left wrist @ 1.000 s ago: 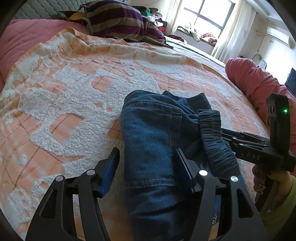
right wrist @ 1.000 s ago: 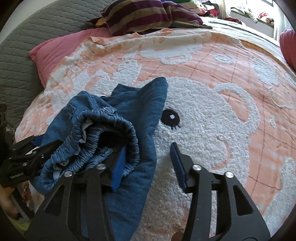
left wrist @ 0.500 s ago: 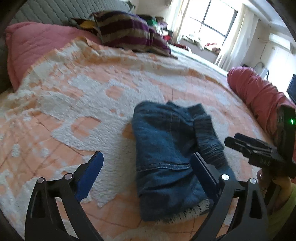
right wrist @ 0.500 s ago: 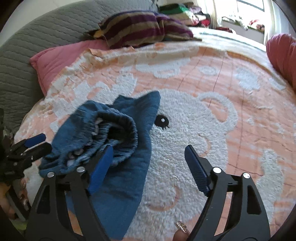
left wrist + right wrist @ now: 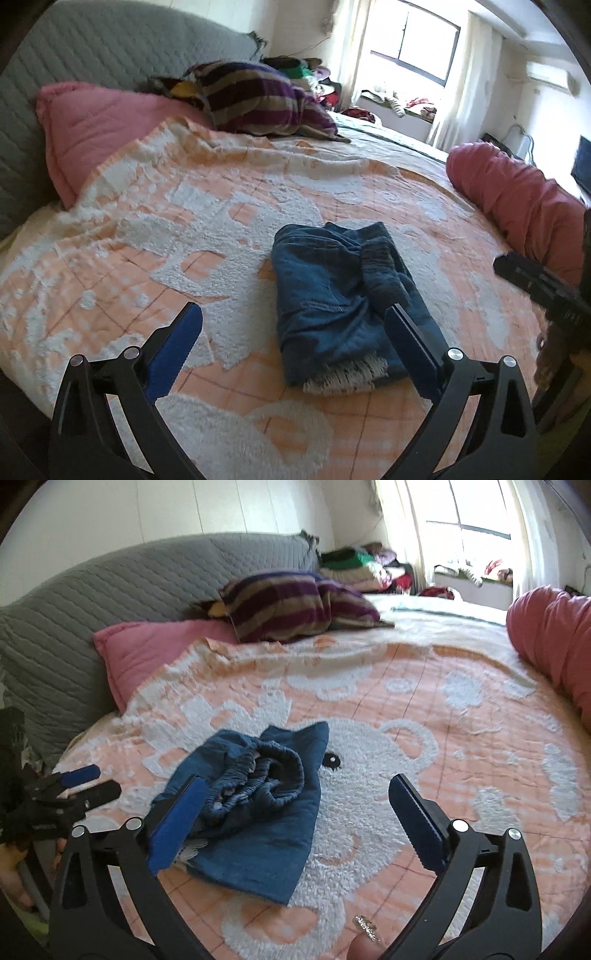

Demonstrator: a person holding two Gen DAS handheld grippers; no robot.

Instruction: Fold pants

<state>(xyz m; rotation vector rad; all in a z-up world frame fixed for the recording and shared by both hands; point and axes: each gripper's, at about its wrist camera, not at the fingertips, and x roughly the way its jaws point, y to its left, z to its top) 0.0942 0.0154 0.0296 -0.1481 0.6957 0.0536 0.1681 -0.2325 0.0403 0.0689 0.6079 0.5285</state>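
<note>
A: Where's the folded blue denim pants bundle (image 5: 343,295)?

B: Lying on the orange-and-white fleecy bear-print blanket (image 5: 184,229), mid-bed, elastic waistband bunched on top, frayed hem at the near end. Nothing's gripping it.

A: Jaws?

B: Both have just been opening, now spread wide. Left gripper (image 5: 295,343) is released & empty; the bundle shows between its fingers in the left wrist view but sits beyond the tips, pads not pressing. Right gripper (image 5: 299,812) is likewise released, nothing pinched; its left blue pad only overlaps the denim in the picture.

A: So the step?

B: Letting go & backing off, I'd say. Fold looks about done, 1 compact packet, tho the waistband side is lumpy. To do it well: pull straight back w/o snagging the waistband or fringe, keep the jaws wide till clear. If tidying, press the bunched band flat rather than re-grabbing.

A: Pose?

B: Both grippers angle down at the bed from the near edge, left one to the bundle's left, right one to its right, each visible in the other's cam. A fingertip w/ a decorated nail (image 5: 365,936) shows under the right tool. Beyond: pink quilted pillow (image 5: 99,125), purple-striped cushion (image 5: 258,103), red rolled bolster (image 5: 517,199).
</note>
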